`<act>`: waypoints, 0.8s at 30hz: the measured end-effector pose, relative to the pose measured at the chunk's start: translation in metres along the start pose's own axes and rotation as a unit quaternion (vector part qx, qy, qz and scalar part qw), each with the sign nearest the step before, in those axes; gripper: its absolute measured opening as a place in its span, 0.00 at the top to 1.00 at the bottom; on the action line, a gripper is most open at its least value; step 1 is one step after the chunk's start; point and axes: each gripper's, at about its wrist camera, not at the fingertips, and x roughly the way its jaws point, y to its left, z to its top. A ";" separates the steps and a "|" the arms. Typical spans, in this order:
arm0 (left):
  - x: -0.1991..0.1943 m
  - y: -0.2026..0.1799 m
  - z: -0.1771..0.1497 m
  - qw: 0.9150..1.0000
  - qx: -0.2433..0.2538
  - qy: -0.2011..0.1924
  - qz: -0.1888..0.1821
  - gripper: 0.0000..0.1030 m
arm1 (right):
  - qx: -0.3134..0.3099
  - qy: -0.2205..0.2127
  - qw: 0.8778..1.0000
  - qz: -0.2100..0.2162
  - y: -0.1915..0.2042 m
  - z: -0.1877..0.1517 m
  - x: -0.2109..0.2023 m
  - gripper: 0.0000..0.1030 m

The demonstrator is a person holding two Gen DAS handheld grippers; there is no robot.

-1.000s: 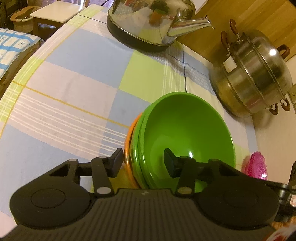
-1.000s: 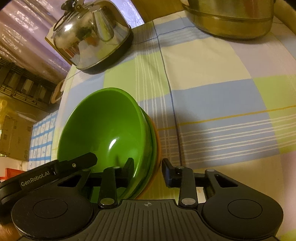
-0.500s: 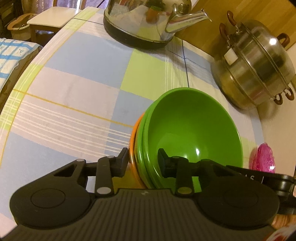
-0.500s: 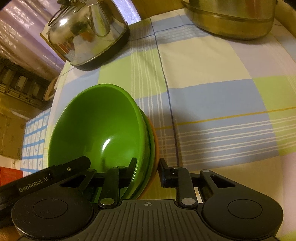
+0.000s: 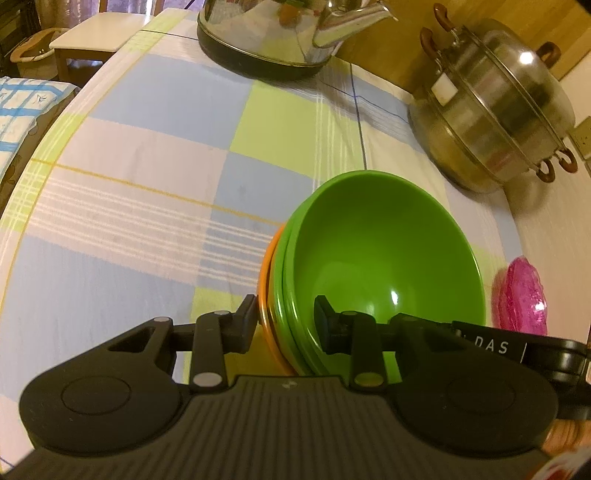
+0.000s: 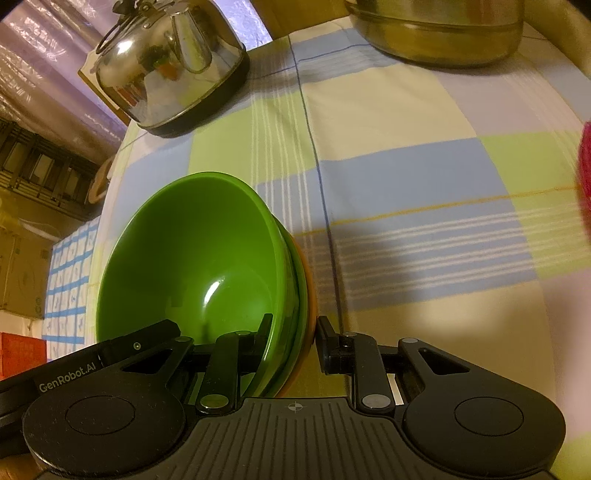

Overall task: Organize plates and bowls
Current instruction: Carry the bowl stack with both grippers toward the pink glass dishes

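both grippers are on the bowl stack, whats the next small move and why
Probably lift the stack of bowls straight up with both together. The left hand-held gripper and the right hand-held gripper each straddle the nested rims on opposite sides, having just closed onto them, so the stack looks gripped.

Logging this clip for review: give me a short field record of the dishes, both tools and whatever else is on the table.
stack: green bowl nested in a second green dish, orange dish outermost
left tool: closed on the stack's rims, one finger outside, one inside the bowl
right tool: closed on the rims at the opposite side
surface: checked tablecloth
also on table: steel kettle, lidded steel pot, pink object
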 end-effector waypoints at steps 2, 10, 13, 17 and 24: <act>-0.004 -0.003 -0.005 1.000 0.000 0.000 -0.001 0.73 | 0.001 -0.002 1.000 0.000 -0.002 -0.006 -0.006 0.78; -0.028 -0.023 -0.022 1.000 0.014 -0.007 -0.005 0.72 | 0.008 -0.016 1.000 0.007 -0.012 -0.024 -0.036 0.77; -0.036 -0.034 -0.028 1.000 0.023 -0.009 -0.007 0.72 | 0.012 -0.023 1.000 0.008 -0.018 -0.030 -0.049 0.78; -0.042 -0.051 -0.036 0.999 0.033 -0.008 -0.017 0.72 | 0.020 -0.034 0.999 0.005 -0.030 -0.037 -0.069 0.78; -0.048 -0.092 -0.051 0.998 0.060 -0.005 -0.036 0.72 | 0.041 -0.056 0.998 -0.004 -0.063 -0.045 -0.105 0.78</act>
